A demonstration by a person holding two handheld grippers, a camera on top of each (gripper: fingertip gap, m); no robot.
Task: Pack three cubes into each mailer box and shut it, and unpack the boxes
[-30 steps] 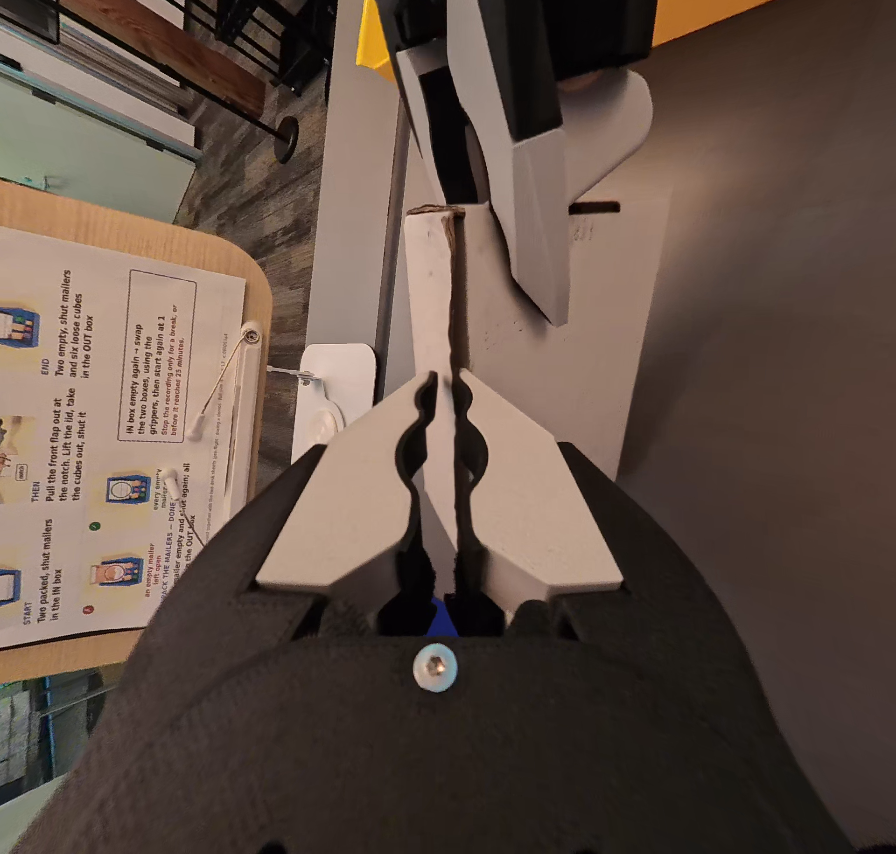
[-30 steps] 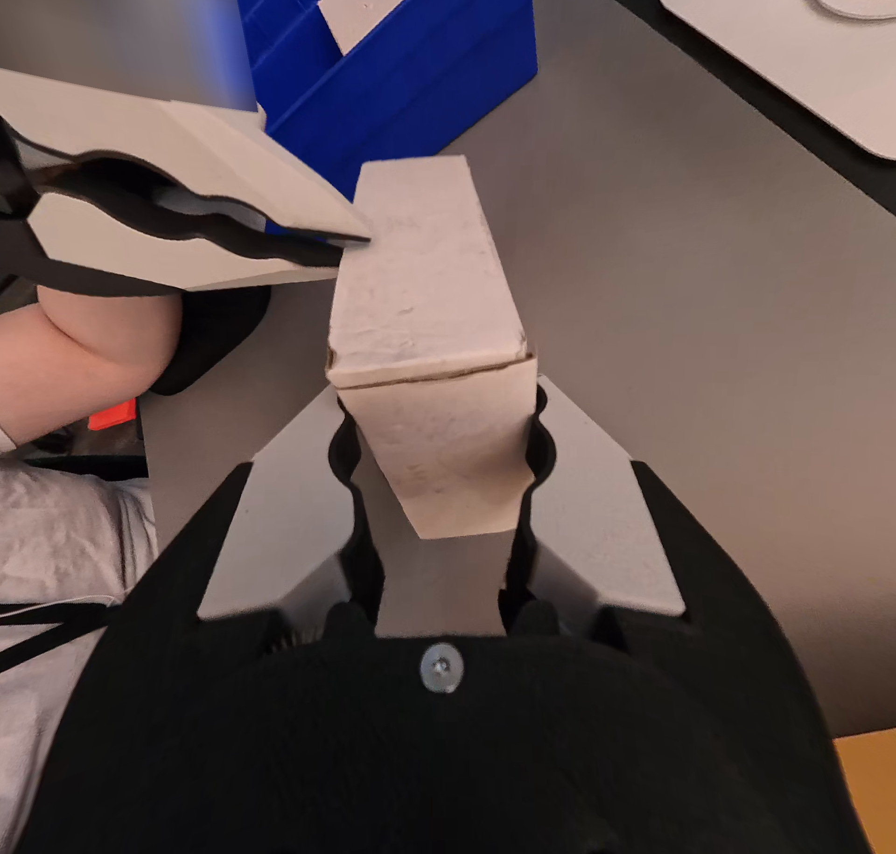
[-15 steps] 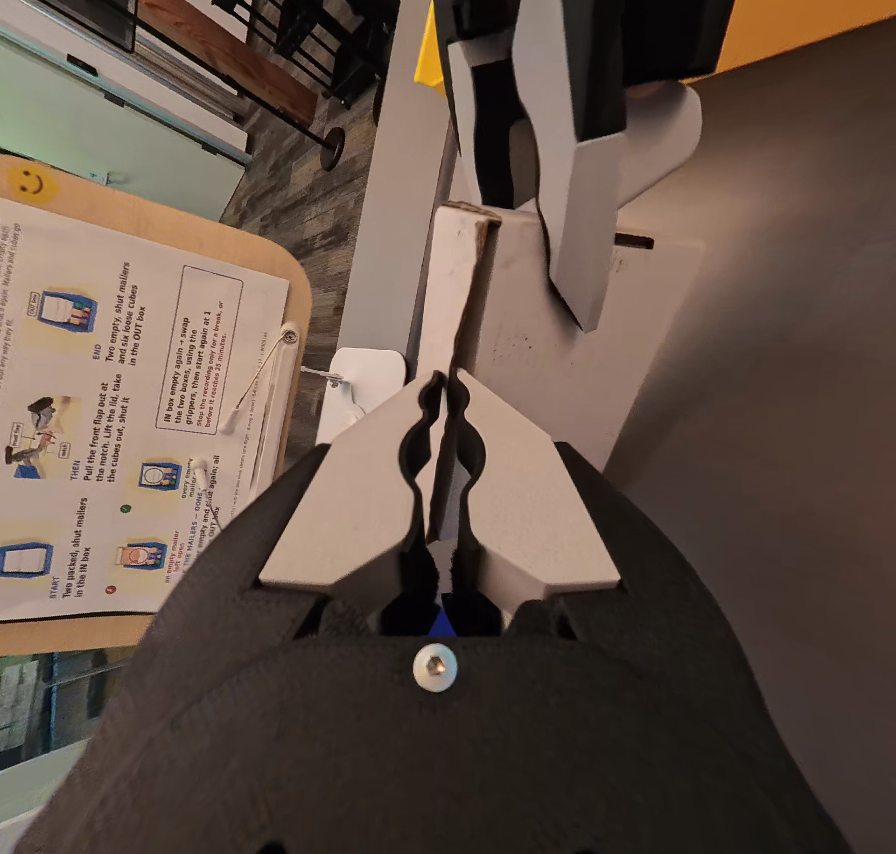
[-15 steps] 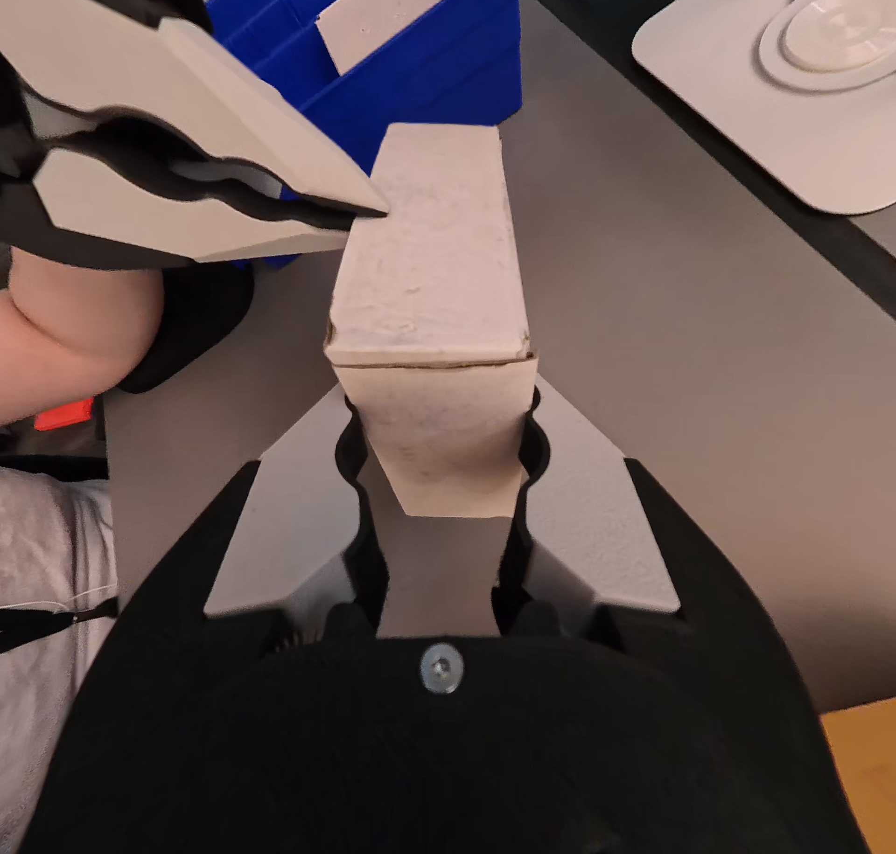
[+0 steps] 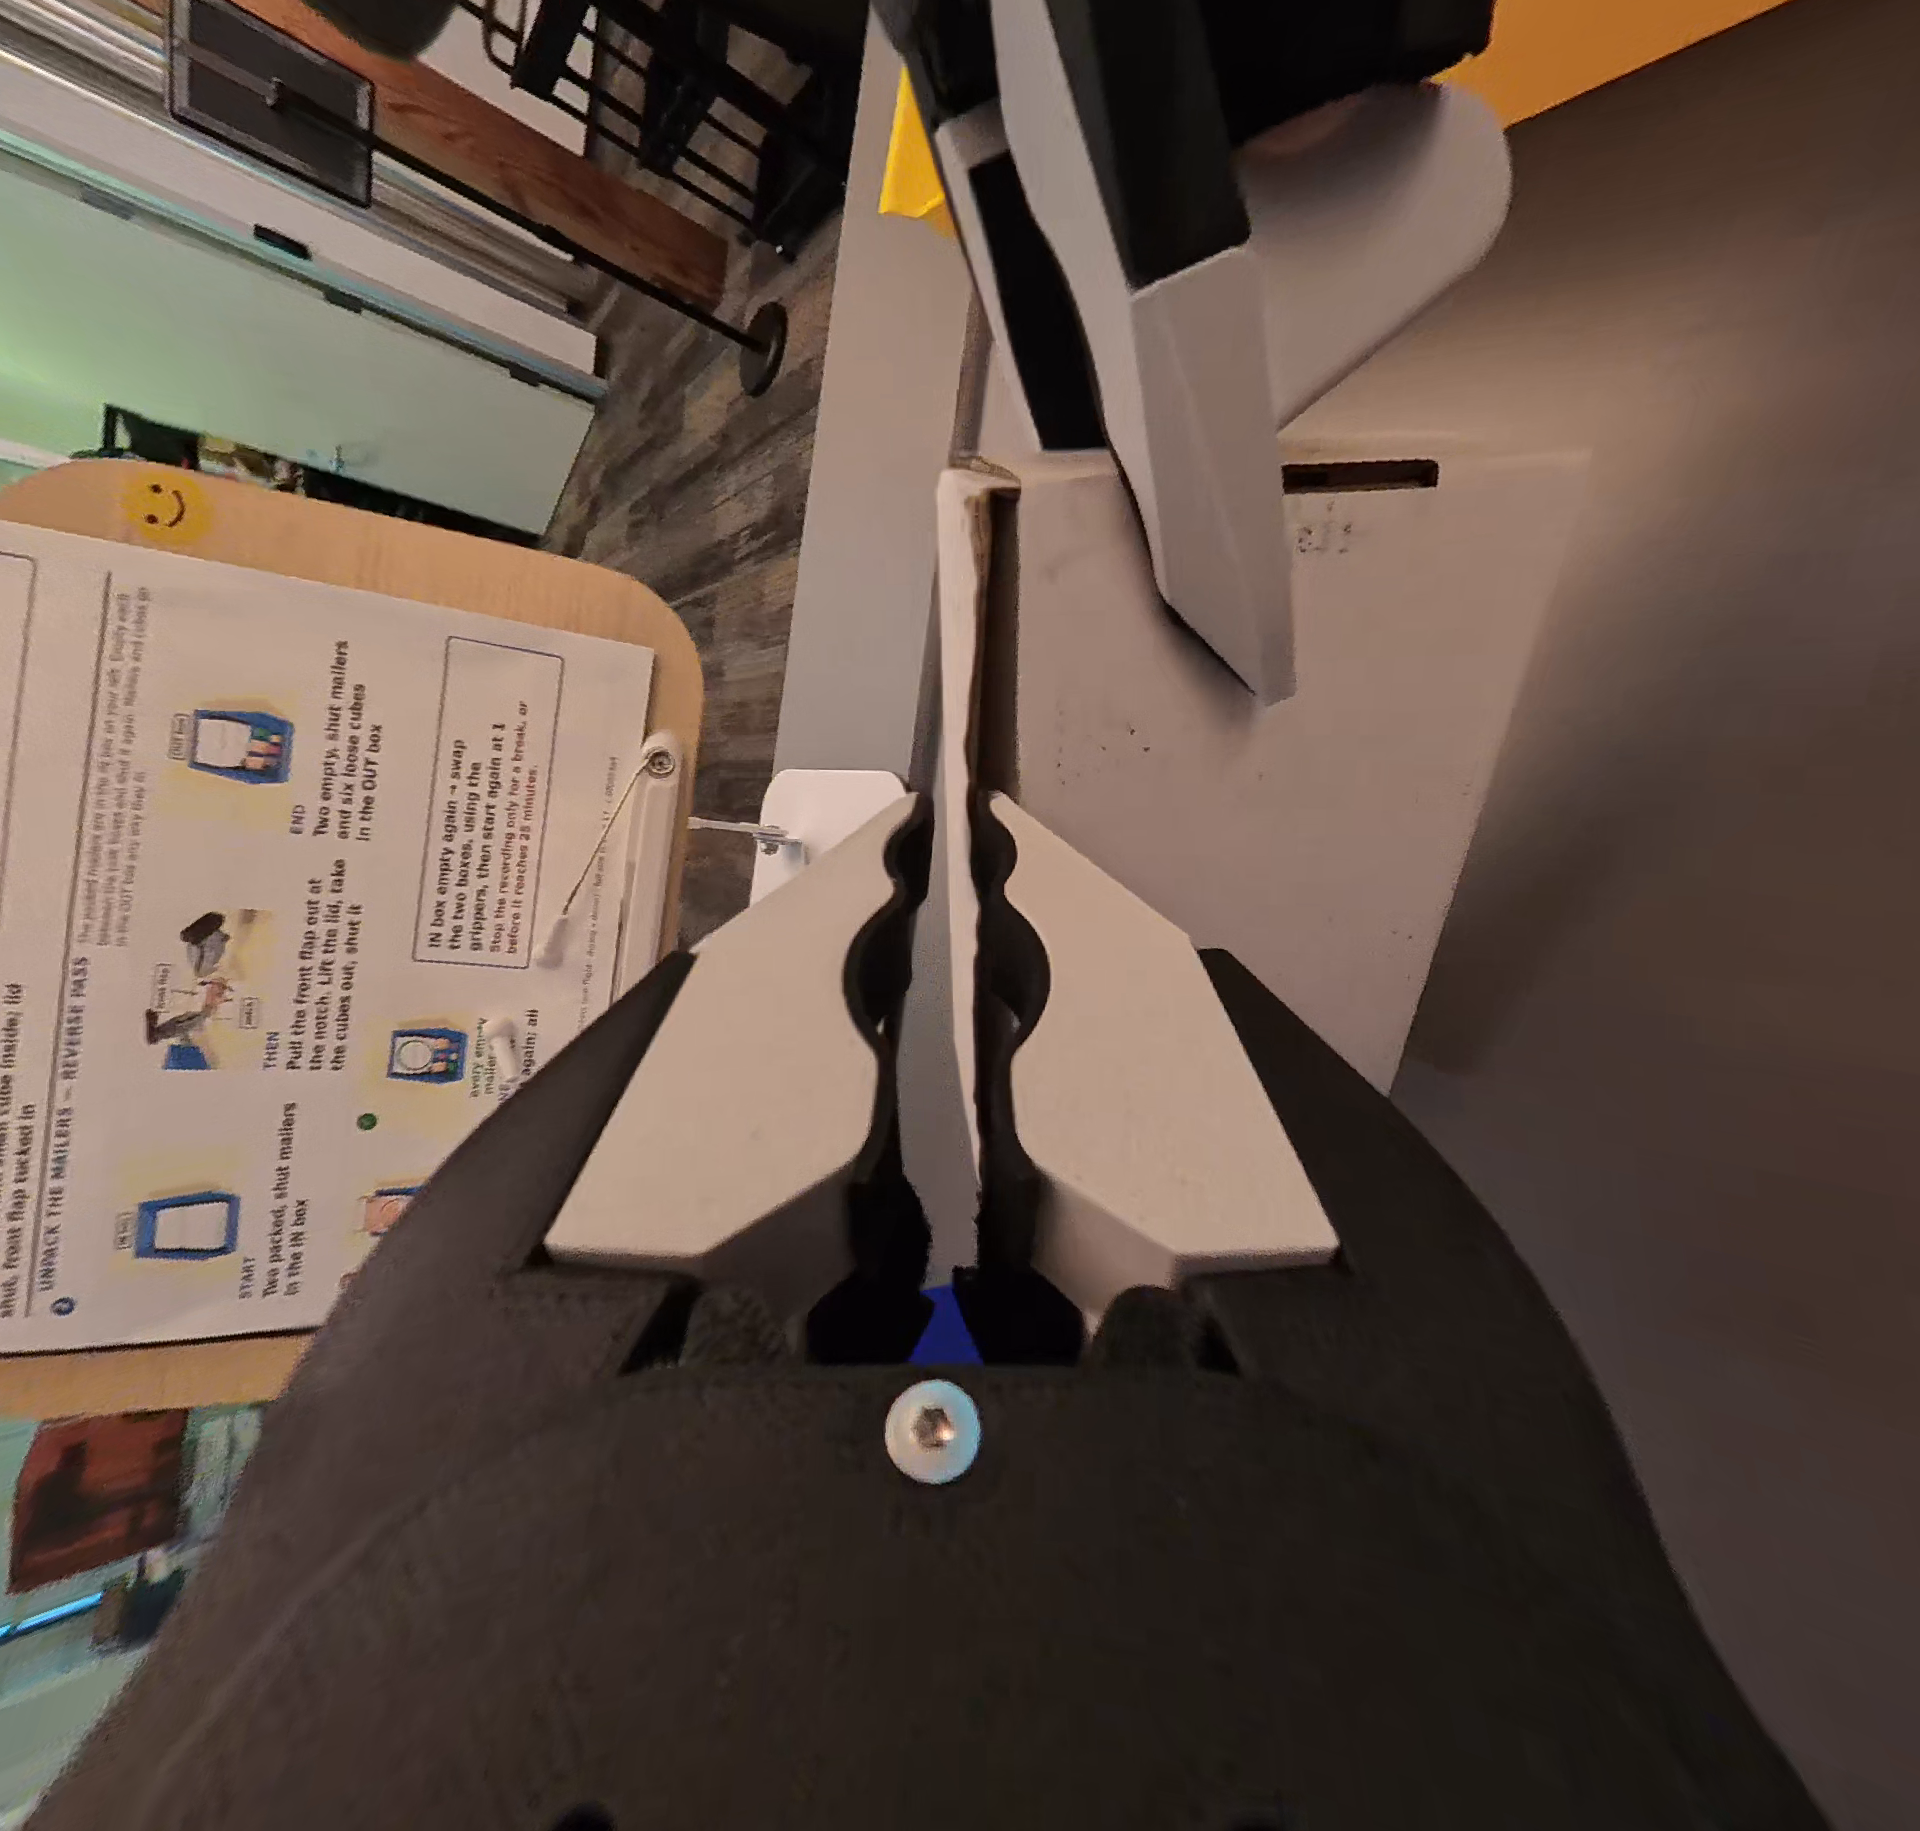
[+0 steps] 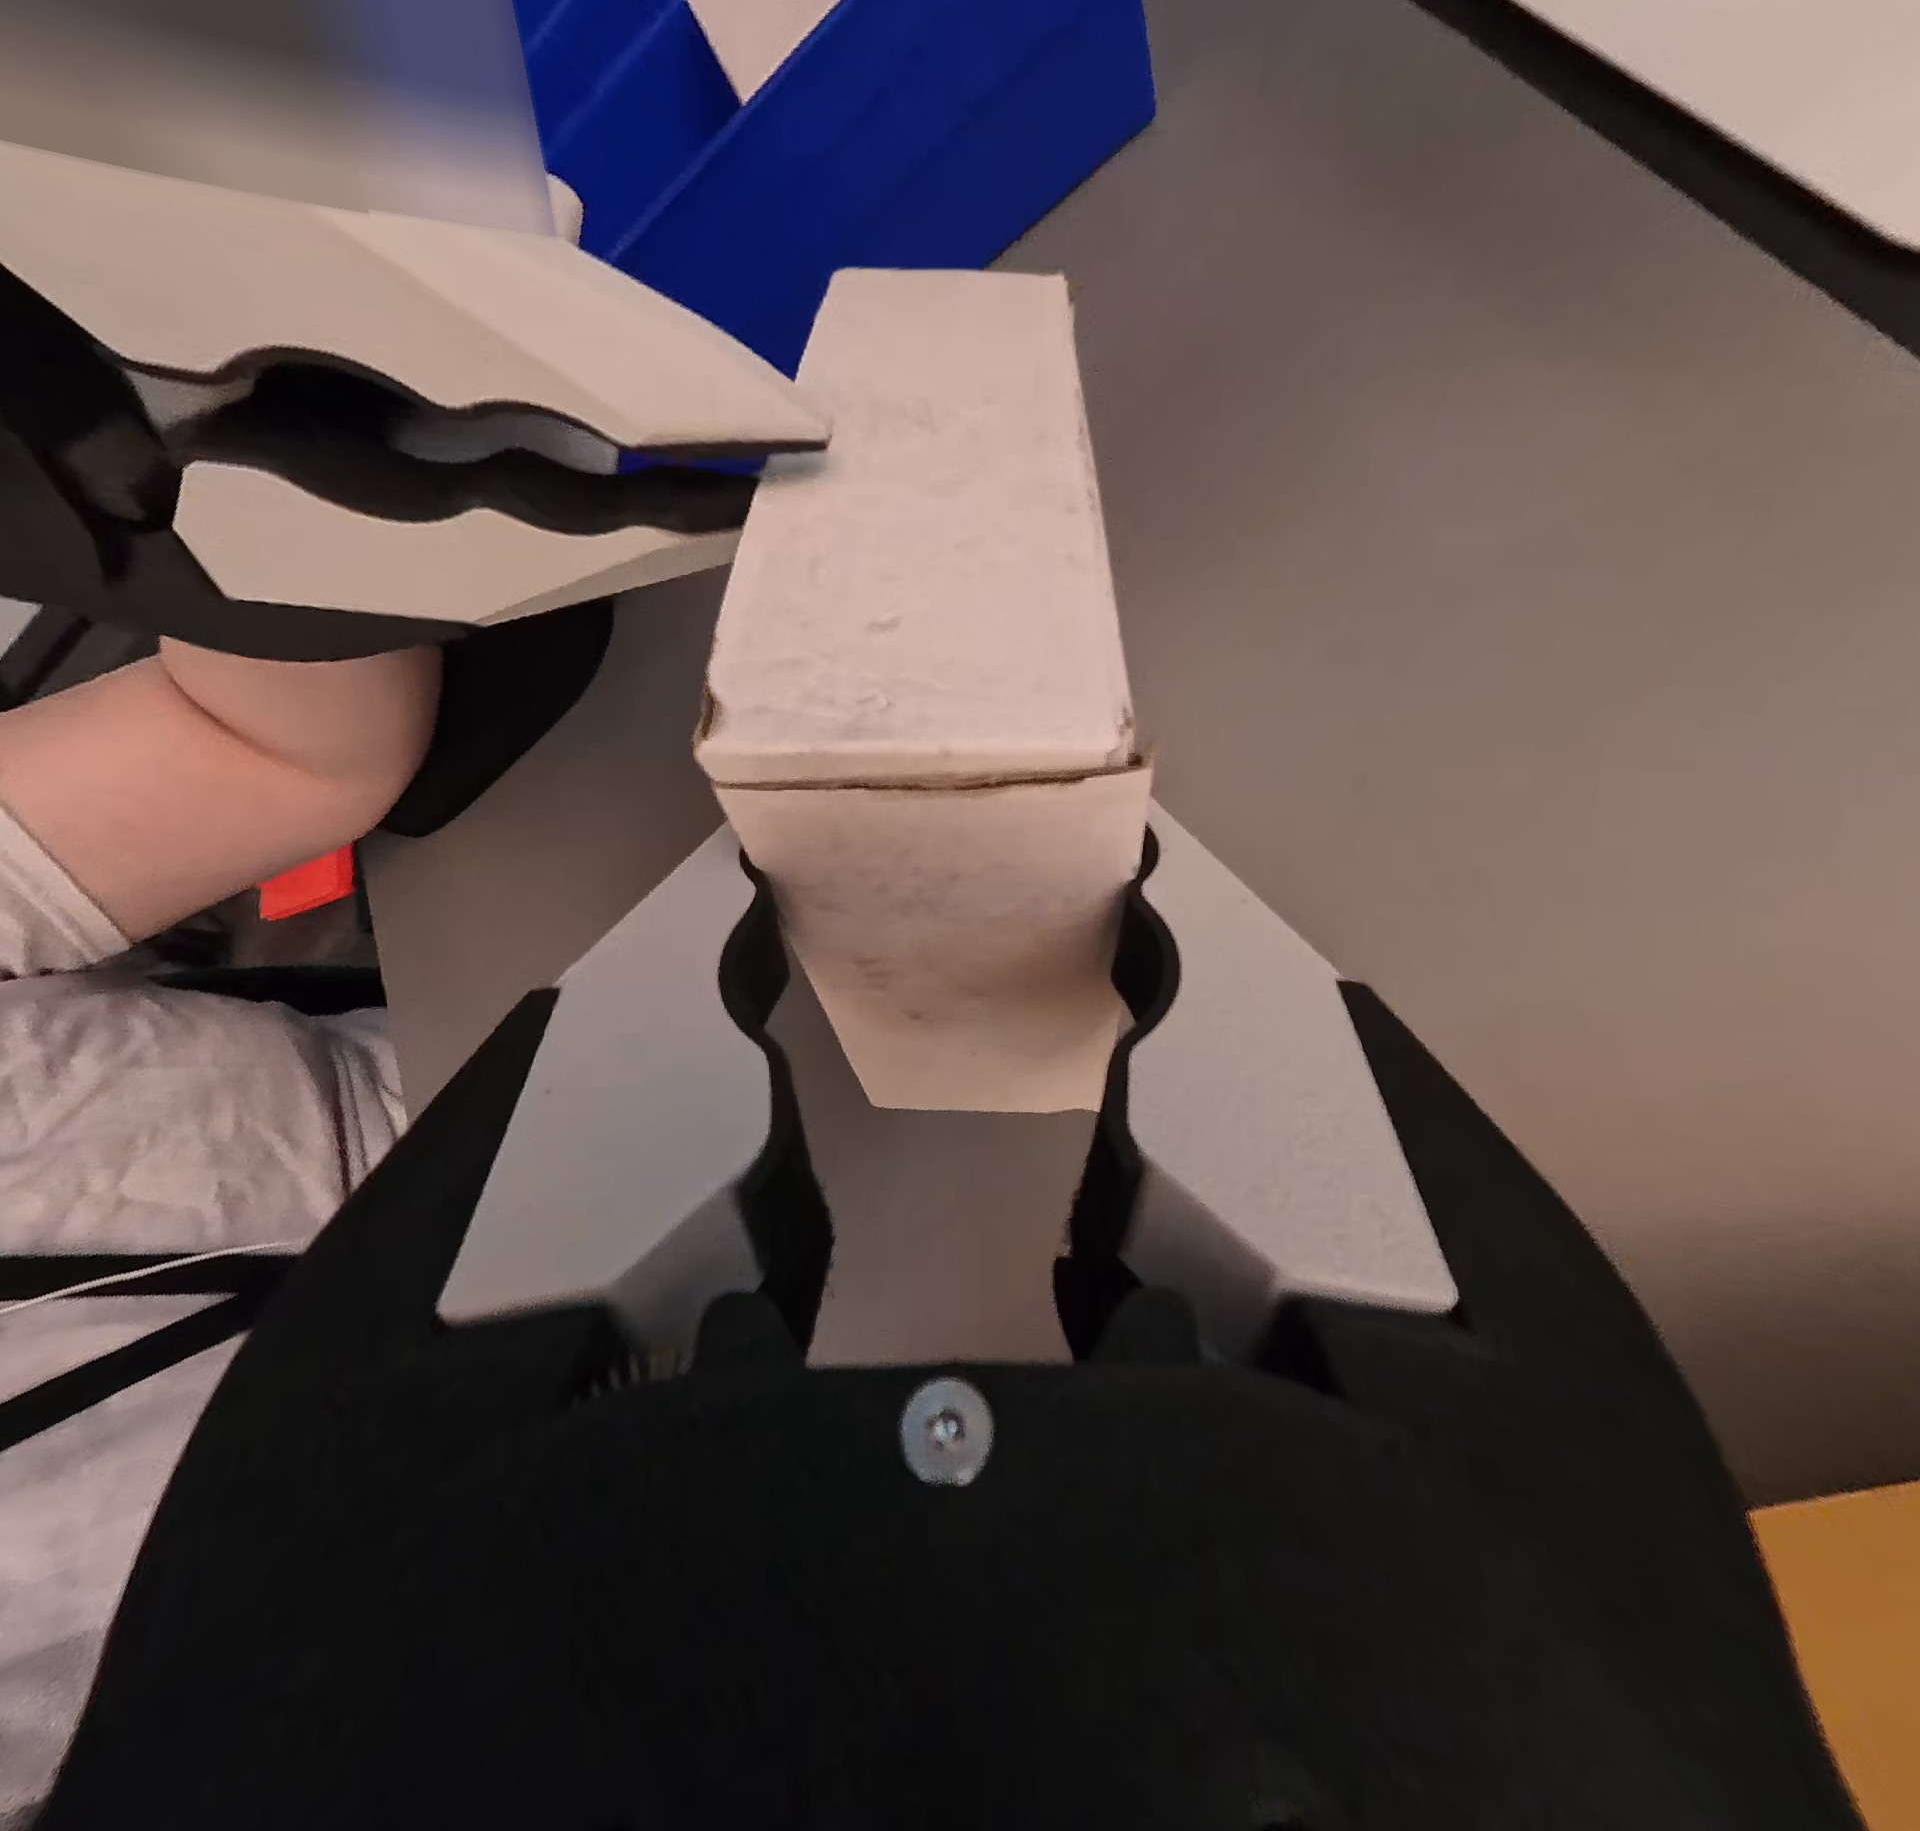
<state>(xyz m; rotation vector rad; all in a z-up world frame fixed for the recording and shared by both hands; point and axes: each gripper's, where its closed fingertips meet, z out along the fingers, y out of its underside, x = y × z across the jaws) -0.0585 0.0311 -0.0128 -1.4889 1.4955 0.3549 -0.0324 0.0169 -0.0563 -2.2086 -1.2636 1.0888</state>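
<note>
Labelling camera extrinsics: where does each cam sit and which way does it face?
Left wrist view: on the left tongs, looking along the white mailer box edge they pinch; right tongs opposite, instruction sheet at left.
Right wrist view: on the right tongs, looking down the mailer box they straddle toward the blue bin; left tongs and the person's forearm at left.
Shared: the same box, both tongs, the grey table.

two close wrist views; shared mailer box (image 6: 925, 576)
</note>
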